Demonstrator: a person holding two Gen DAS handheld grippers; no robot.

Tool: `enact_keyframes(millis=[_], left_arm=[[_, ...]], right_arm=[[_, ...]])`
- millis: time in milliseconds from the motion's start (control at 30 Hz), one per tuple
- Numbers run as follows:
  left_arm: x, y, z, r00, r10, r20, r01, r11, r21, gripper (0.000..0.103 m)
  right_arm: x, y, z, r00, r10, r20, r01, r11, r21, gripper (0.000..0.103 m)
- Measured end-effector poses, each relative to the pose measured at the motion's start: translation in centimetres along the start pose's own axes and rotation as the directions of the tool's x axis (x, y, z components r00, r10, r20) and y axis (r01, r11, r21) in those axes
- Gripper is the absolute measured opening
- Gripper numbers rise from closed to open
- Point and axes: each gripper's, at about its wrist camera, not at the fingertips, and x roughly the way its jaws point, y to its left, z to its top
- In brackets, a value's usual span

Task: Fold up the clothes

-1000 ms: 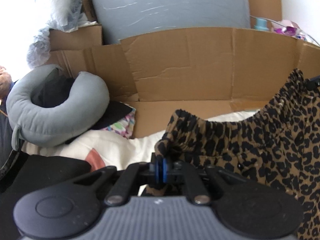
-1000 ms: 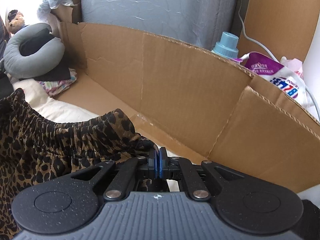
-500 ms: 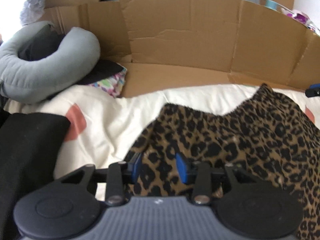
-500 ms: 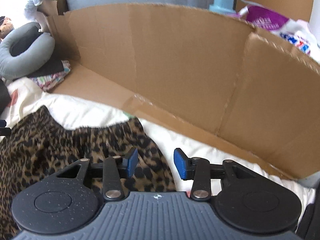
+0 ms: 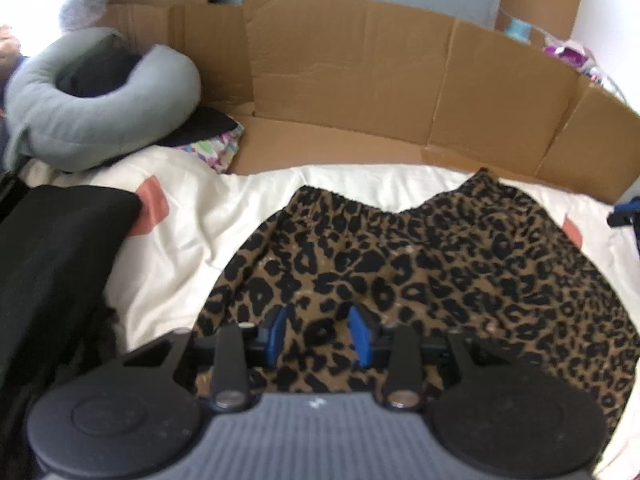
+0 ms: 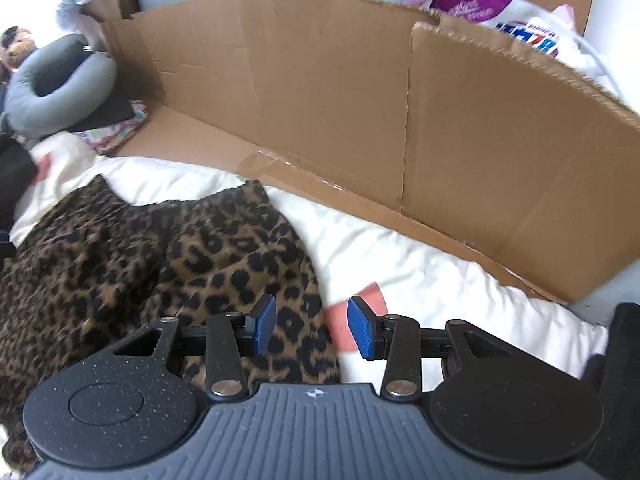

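Leopard-print garment [image 5: 420, 272] spread flat on cream bedsheet [image 5: 192, 232]. Left claw [image 5: 318, 334] wide, empty, over garment. Right claw [image 6: 312, 330] wide, empty, over garment's right edge. Cardboard wall [image 6: 340, 92] behind; grey neck pillow [image 5: 100, 100], black cloth [image 5: 52, 264] at left.

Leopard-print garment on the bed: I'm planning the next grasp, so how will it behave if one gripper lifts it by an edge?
The leopard-print garment would probably sag and drape, since it already lies rumpled with soft folds on the white bedding. It looks thin, so likely light. Its gathered waistband may bunch when pinched, giving the open left gripper and right gripper more to hold.
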Motion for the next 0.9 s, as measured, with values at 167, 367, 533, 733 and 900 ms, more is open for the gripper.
enact_keyframes(millis=[167, 367, 533, 733, 900], left_arm=[[-4.2, -2.1, -0.9, 1.000, -0.020, 0.014, 0.020, 1.000, -0.013, 0.033], [-8.2, -5.4, -2.0, 0.998, -0.053, 0.018, 0.053, 0.999, 0.011, 0.033], [-10.8, -8.0, -3.4, 0.999, -0.042, 0.020, 0.042, 0.999, 0.013, 0.033], [-13.7, -10.4, -5.9, 0.995, -0.086, 0.042, 0.087, 0.996, -0.020, 0.033], [-14.2, -12.9, -8.6, 0.991, -0.121, 0.064, 0.121, 0.993, -0.003, 0.033]], right_arm=[[-3.6, 0.2, -1.4, 1.000, 0.006, 0.007, -0.006, 0.998, -0.061, 0.047], [-7.4, 0.5, -3.0, 1.000, 0.028, 0.010, -0.027, 0.993, -0.111, 0.047], [-10.4, 0.3, -4.8, 0.999, 0.045, 0.013, -0.043, 0.991, -0.130, 0.047], [-12.6, -0.2, -8.0, 0.998, 0.066, 0.008, -0.065, 0.996, -0.061, 0.047], [-13.8, 0.1, -11.1, 0.996, 0.086, 0.016, -0.085, 0.996, -0.022, 0.047]])
